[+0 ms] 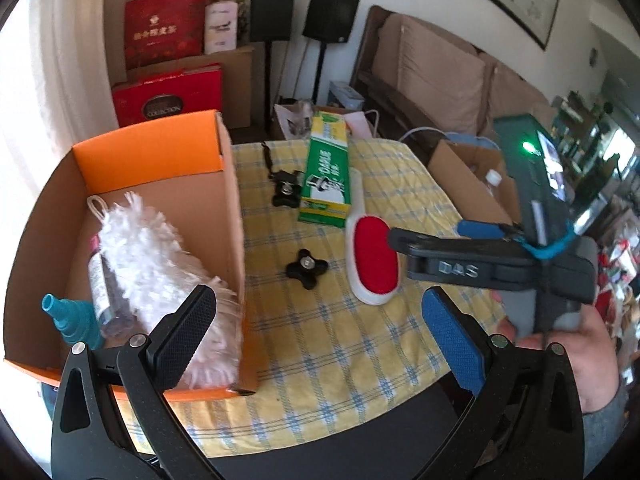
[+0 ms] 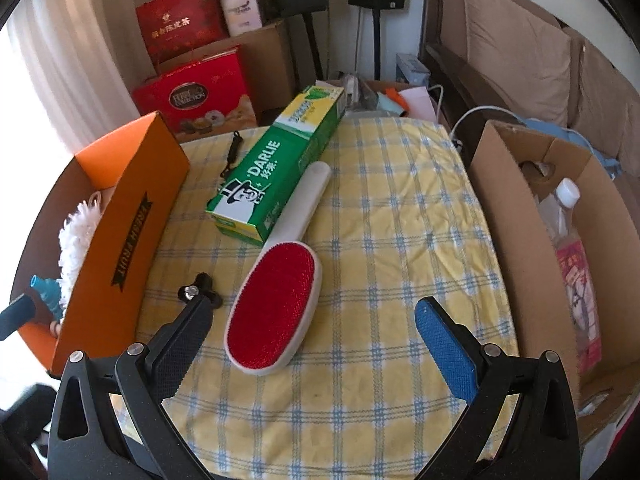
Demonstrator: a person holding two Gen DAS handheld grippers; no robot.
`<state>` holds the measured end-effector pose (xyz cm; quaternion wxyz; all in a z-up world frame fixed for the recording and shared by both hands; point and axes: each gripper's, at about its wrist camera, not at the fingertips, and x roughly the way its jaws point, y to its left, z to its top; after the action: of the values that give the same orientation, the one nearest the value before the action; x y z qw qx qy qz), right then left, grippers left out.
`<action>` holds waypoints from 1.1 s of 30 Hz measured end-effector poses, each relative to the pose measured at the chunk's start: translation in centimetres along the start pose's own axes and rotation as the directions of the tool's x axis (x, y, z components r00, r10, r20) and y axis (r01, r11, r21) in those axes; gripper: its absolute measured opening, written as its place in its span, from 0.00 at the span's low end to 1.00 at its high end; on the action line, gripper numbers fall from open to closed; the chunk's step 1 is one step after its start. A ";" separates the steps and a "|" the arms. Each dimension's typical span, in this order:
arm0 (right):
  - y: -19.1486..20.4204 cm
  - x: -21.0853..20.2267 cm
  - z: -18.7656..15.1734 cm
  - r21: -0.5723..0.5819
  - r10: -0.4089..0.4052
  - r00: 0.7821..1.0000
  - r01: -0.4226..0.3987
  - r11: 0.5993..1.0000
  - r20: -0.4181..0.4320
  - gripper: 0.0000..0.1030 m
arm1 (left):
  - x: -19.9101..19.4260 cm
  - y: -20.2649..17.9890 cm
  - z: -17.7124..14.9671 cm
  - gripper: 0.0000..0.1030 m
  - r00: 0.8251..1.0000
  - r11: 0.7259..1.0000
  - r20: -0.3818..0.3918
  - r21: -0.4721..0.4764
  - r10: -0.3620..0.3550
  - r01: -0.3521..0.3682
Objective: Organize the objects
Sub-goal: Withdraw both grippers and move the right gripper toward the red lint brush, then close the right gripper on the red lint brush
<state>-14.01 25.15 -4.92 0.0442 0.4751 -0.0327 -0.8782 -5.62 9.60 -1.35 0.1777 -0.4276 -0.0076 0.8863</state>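
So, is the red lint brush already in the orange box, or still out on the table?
Out. The red lint brush lies flat on the checked tablecloth, beside the orange box, handle resting against the toothpaste carton.

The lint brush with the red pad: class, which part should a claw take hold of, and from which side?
Grip the lint brush by its narrow white handle, probably from above with one finger on each long side. The handle is slim and straight, propped on the green toothpaste box; the red head lies wide and flat on the tablecloth.

Lint brush (image 2: 276, 300) right of box (image 2: 128, 216)
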 end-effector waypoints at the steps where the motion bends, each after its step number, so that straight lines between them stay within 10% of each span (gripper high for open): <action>1: 0.0 0.3 0.0 -0.001 0.000 1.000 0.000 1.000 -0.003 1.00 | 0.2 -0.2 -0.1 1.00 1.000 1.000 -0.004 0.002 -0.002 0.002; 13: 1.5 5.0 0.4 -0.009 -0.005 0.998 0.004 1.000 -0.064 0.90 | 0.9 0.5 -0.2 1.00 1.000 1.000 -0.022 -0.019 0.003 -0.004; 20: 2.0 5.7 0.0 -0.015 0.049 0.995 -0.050 0.999 -0.088 0.65 | 0.7 -0.2 -0.3 1.00 0.999 1.000 -0.027 -0.009 -0.018 0.018; 33: -1.2 3.6 -1.8 0.065 0.151 0.979 -0.143 0.988 -0.134 0.62 | 2.0 -4.3 -2.3 1.00 0.994 0.995 -0.085 0.070 -0.064 0.070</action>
<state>-14.49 25.88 -9.05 0.0983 0.5324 -0.0887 -0.8361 -3.70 13.95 -3.59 0.2231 -0.4568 0.0175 0.8610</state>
